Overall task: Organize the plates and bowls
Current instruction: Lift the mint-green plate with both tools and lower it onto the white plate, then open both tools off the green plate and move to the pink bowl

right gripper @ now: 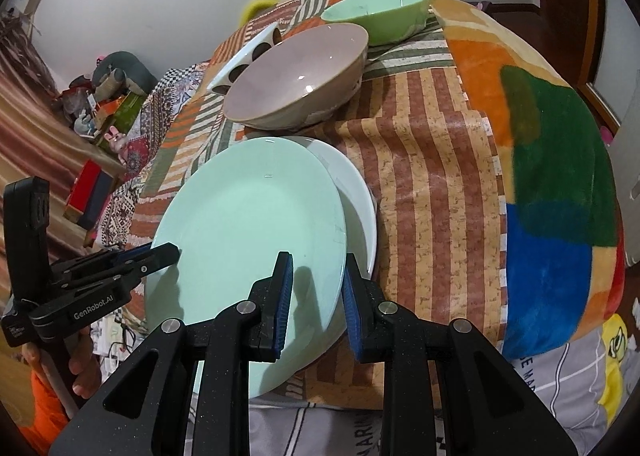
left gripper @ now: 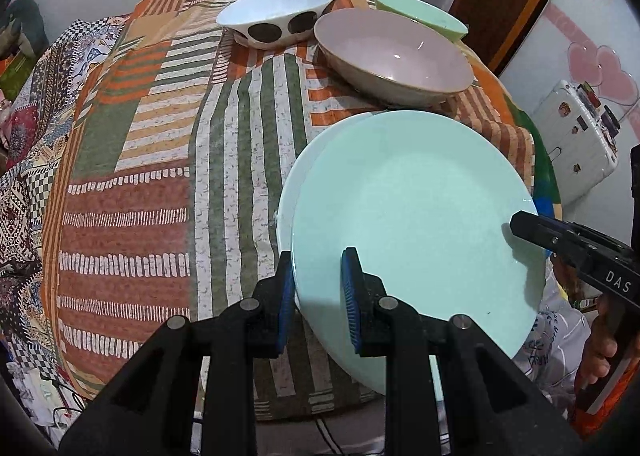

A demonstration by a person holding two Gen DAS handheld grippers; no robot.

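Left tongs [left gripper: 316, 296]: clenched on the near-left rim of the green plate [left gripper: 416, 232].
Right tongs [right gripper: 318, 296]: clenched on the same plate's opposite rim.
Green plate: held tilted over a white plate [right gripper: 360, 195] on the striped cloth [left gripper: 168, 159].
Bowls: pink bowl [left gripper: 394, 55] just behind the plates, spotted bowl [left gripper: 278, 13] and green bowl [right gripper: 378, 13] beyond.
Left view only: white suitcase [left gripper: 576, 139].
Right view only: blue and green blanket [right gripper: 560, 183], left hand [right gripper: 82, 360].

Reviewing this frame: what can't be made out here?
- White plate: mostly covered by the green plate in both views.
- Dotted bowl: in the right wrist view, largely hidden behind the brown bowl.
- Green bowl: in the left wrist view, partly behind the brown bowl.
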